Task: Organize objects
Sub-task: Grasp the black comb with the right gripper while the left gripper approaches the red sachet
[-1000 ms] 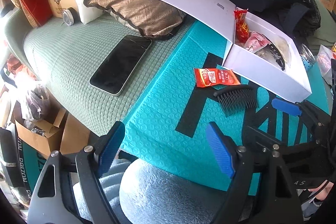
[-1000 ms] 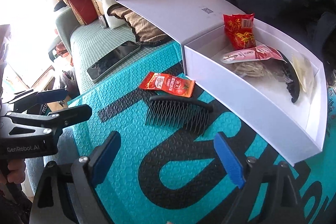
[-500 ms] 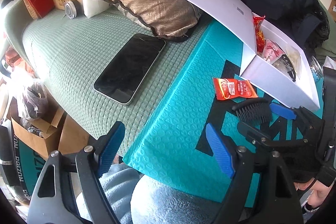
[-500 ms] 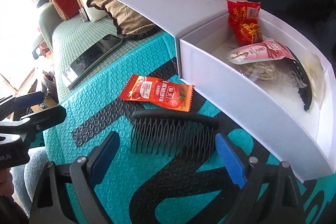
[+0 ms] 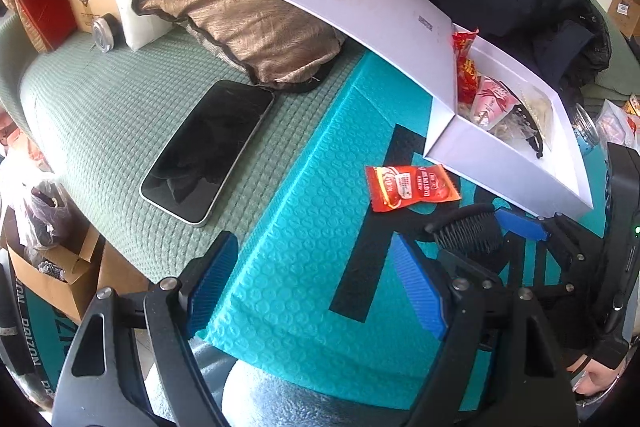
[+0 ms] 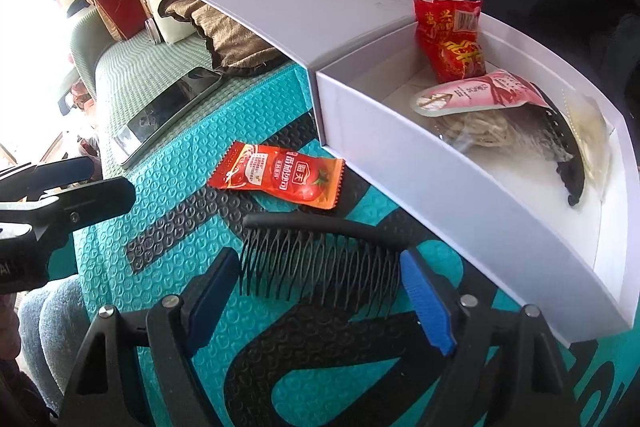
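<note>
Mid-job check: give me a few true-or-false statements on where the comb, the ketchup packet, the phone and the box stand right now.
1. The black comb lies on the teal mailer, outside the white box. True.
2. The ketchup packet is already inside the box. False: it lies on the mailer just in front of the box.
3. The right gripper straddles the comb, its jaws closing with the comb between them. True.
4. The box lid is shut. False: it is folded open, and snack packets show inside.
5. The phone rests on the teal mailer. False: it lies on the green quilted cover beside it.
6. The left gripper holds nothing. True.
</note>
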